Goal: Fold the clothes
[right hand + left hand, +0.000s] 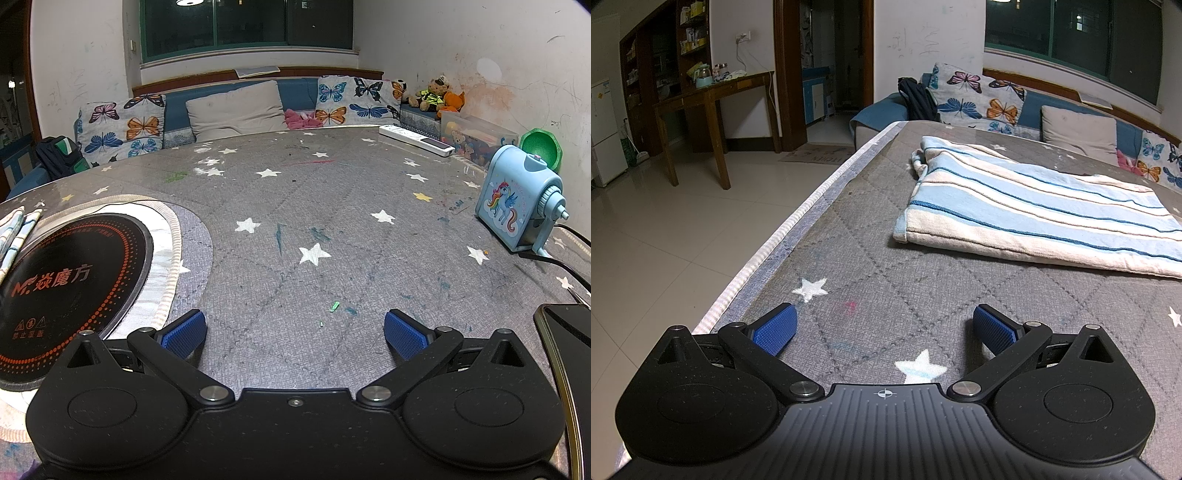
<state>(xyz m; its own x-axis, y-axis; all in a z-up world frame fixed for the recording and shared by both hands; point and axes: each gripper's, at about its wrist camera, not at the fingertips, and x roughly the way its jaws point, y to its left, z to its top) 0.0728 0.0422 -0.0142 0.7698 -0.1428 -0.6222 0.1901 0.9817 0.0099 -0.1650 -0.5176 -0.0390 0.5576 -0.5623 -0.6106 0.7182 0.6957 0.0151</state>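
Blue-and-cream striped folded cloth [1034, 210] flat on grey star-patterned quilted tabletop [871, 258], far right of left hand-held gripper [884, 325]. Left and right hand-held gripper [295, 328]: fingers spread apart, empty, just above tabletop.

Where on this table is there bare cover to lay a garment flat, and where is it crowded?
Free: the wide middle between the round black hob and the blue pencil sharpener, ahead of the open right gripper; also the strip between the striped cloth and the table edge, by the open left gripper. Crowded: the right rim with the phone and cable.
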